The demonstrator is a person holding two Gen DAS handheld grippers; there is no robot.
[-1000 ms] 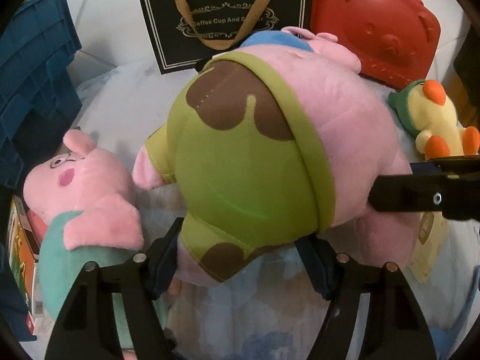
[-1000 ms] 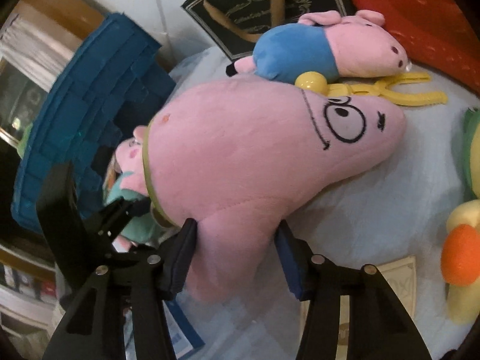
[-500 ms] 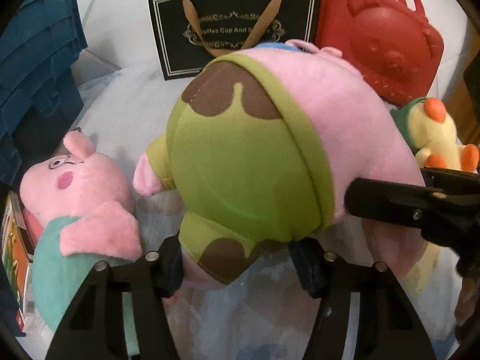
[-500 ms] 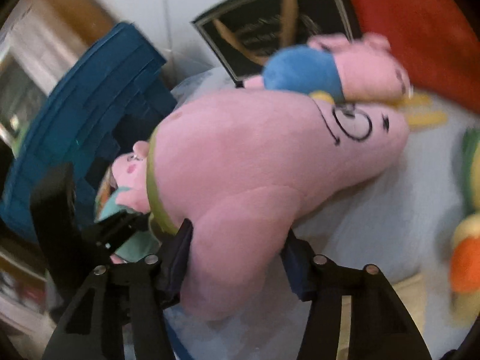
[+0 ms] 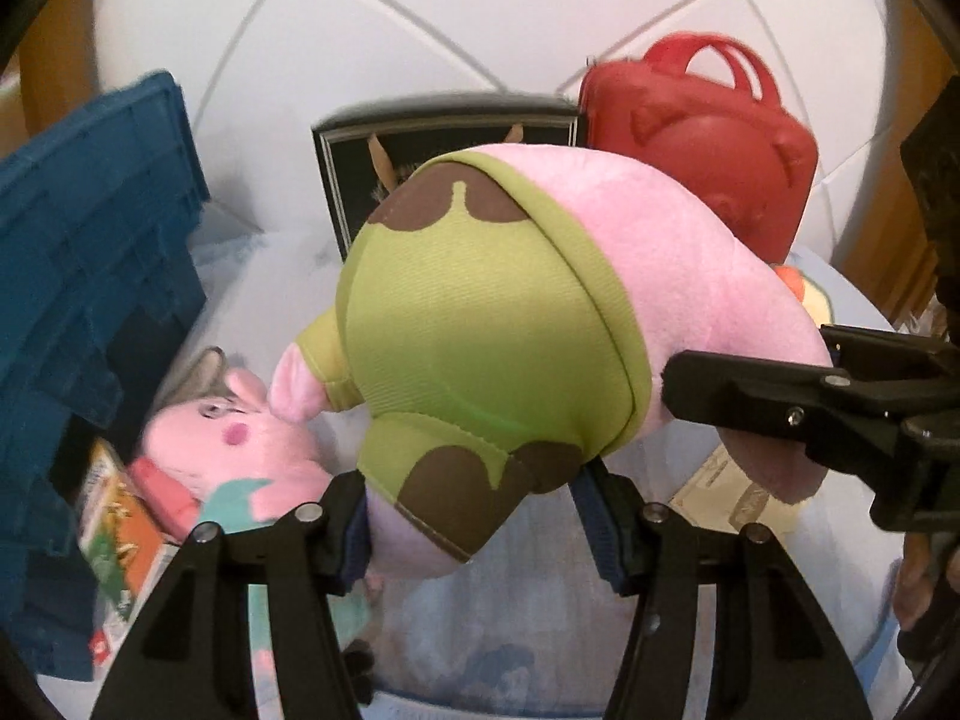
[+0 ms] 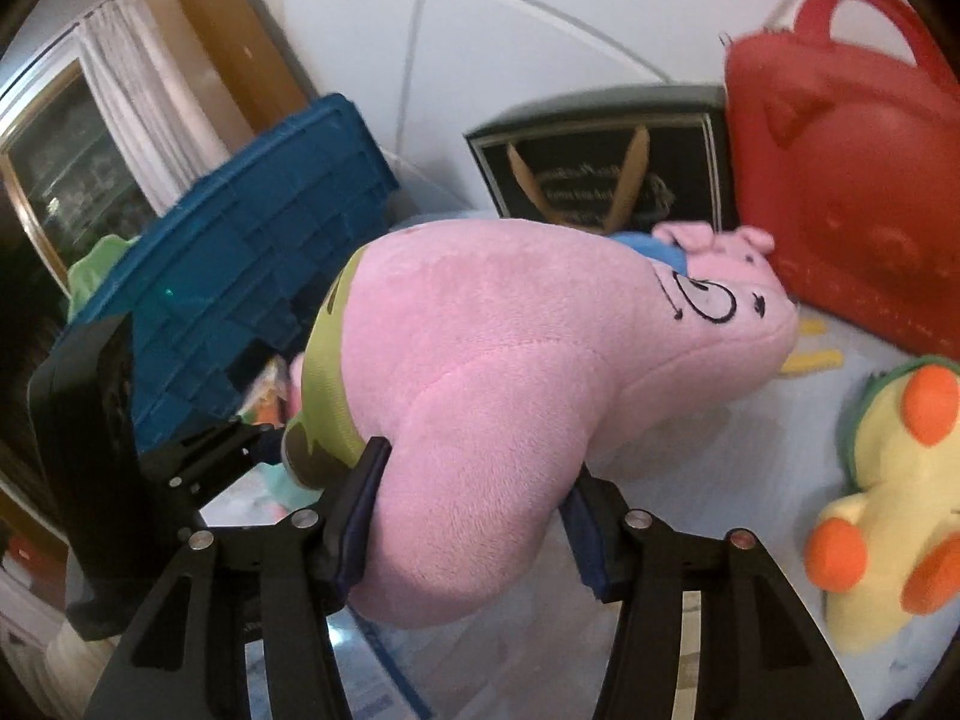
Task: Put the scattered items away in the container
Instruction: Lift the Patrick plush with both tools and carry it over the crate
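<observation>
Both claws are gripping the big pink star plush [image 5: 690,276] — the left claw [image 5: 477,531] is clamping its lower end in the green shorts, the right claw [image 6: 474,516] is pinching a pink limb — and holding it in the air above the light-covered tabletop [image 6: 660,438]. Beneath it, toward the left edge, a pink pig plush [image 5: 240,444] is lying beside the blue crate [image 5: 90,252]. Further back, a black gift bag [image 6: 606,168] and a red bear-faced case [image 6: 852,192] are standing against the tiled wall.

Blue crate [image 6: 252,276] left; black bag [image 6: 606,180], red case [image 6: 852,198] behind; duck plush [image 6: 888,498] blocks right.
</observation>
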